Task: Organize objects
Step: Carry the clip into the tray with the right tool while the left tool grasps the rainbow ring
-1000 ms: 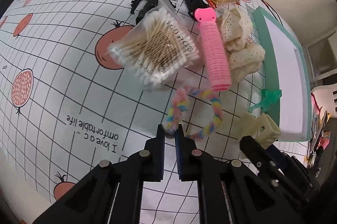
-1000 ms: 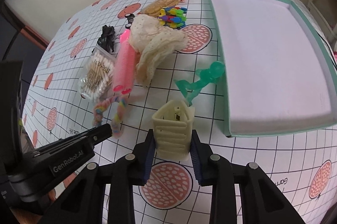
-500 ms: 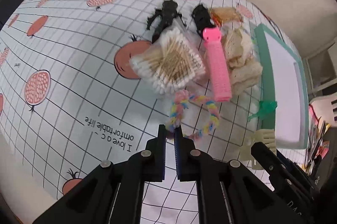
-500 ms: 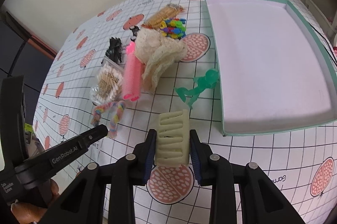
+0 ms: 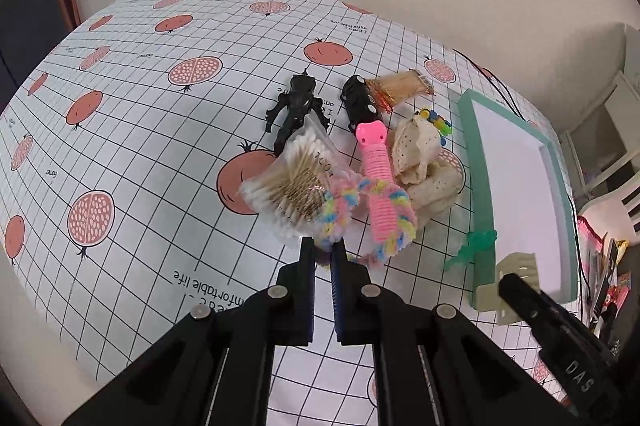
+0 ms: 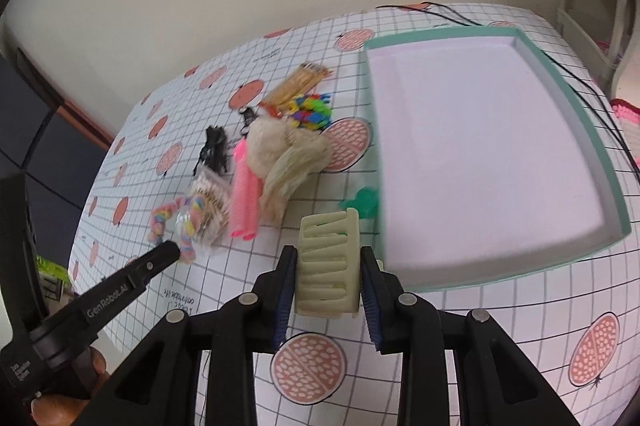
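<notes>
Now the fluffy rainbow hair tie [image 5: 362, 214] hangs up off the worktop [image 5: 160, 154], pinched at one end by the left claw [image 5: 323, 253], whose two fingers are pressed close on it. It dangles in front of the bag of cotton swabs [image 5: 294, 186] and the pink hair roller [image 5: 378, 166], which both lie on the cloth with red fruit pictures. Behind them sit a black toy figure [image 5: 296, 106], a black clip [image 5: 359, 98] and a lumpy cream cloth [image 5: 420, 162].

The right claw [image 6: 328, 280] squeezes a cream hair clip [image 6: 327, 268] between its blue pads and holds it up above the worktop, just beside the near left corner of the green tray [image 6: 616, 186]. A small green toy [image 6: 362, 204] lies right against the tray's left wall. The tray has a white floor. A hand [image 6: 72, 394] grips the left tool at the bottom corner.
</notes>
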A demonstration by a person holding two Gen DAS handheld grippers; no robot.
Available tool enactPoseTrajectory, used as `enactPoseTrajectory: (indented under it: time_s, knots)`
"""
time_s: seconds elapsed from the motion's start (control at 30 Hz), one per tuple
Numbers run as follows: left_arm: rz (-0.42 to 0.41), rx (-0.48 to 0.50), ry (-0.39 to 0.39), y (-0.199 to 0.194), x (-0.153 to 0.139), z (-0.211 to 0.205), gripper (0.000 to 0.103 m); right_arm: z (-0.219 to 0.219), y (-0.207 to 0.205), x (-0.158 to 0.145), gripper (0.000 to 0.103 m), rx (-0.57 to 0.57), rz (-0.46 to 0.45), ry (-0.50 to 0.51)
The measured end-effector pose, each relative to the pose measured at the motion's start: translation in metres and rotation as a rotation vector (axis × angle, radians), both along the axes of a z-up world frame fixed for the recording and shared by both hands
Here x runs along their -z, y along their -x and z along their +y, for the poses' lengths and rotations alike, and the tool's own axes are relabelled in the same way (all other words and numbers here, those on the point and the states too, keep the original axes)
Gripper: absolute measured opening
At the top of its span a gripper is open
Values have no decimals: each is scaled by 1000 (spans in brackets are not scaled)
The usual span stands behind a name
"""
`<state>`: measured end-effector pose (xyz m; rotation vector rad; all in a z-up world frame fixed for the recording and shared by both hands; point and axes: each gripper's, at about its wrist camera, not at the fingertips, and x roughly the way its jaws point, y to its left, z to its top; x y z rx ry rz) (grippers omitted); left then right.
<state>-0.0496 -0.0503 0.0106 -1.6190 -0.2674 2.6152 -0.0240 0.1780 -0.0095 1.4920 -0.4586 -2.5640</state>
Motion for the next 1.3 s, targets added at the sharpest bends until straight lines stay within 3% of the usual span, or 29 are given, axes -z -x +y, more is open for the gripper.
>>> enactPoseTrajectory:
  time_s: [0.2,0.77,1.07,1.3]
  knots:
    - [-9,-15,-19,3,-1,18,7,30,3,-8,33,66,35,-25]
    - [55,185,4,8,-23,149,7,142,2,6,33,275,32,-98]
    - [51,249,21,11,-8,192,7,172,-1,15,33,327,22,-97]
    - [2,276,-1,14,13,200,7,173,1,19,33,340,10,-94]
